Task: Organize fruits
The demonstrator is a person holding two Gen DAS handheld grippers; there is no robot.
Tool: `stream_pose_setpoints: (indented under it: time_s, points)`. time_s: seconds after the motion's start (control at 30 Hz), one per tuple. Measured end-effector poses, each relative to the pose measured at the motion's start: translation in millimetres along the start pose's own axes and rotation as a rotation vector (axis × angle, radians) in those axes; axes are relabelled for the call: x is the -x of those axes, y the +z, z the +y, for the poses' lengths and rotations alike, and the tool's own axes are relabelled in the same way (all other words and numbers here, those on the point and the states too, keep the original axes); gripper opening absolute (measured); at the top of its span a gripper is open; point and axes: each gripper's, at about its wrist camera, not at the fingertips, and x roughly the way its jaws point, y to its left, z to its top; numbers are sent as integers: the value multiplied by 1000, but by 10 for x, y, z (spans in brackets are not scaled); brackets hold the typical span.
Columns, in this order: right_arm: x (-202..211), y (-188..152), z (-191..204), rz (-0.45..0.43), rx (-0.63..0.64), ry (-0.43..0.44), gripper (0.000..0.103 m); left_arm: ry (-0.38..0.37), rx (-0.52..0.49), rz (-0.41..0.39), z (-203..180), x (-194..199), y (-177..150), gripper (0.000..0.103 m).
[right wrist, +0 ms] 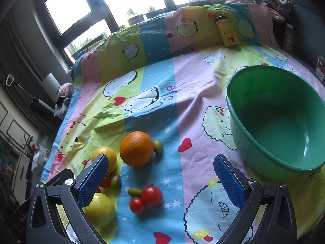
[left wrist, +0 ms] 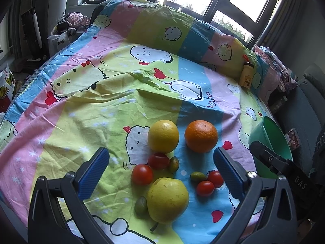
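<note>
Blue-padded left gripper (left wrist: pixel 160 169) hovers low over the bedsheet (left wrist: pixel 81 111), jaws wide apart, holding nothing; pear (left wrist: pixel 167 200), tomatoes (left wrist: pixel 142 174) between them, yellow citrus (left wrist: pixel 163 136) and orange (left wrist: pixel 201 136) just beyond. Right wrist view: right gripper (right wrist: pixel 161 175) also spread wide, empty, above tomatoes (right wrist: pixel 152 195); orange (right wrist: pixel 136 148) ahead, green bowl (right wrist: pixel 264 162) far right, apart from fruit.
</note>
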Motion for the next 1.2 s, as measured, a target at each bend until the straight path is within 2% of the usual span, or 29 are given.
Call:
stream_pose_setpoints:
  time_s: [1.2]
  points:
    - [12,15,37,-6,13,0,103,-19,7,2,22,11,8,101]
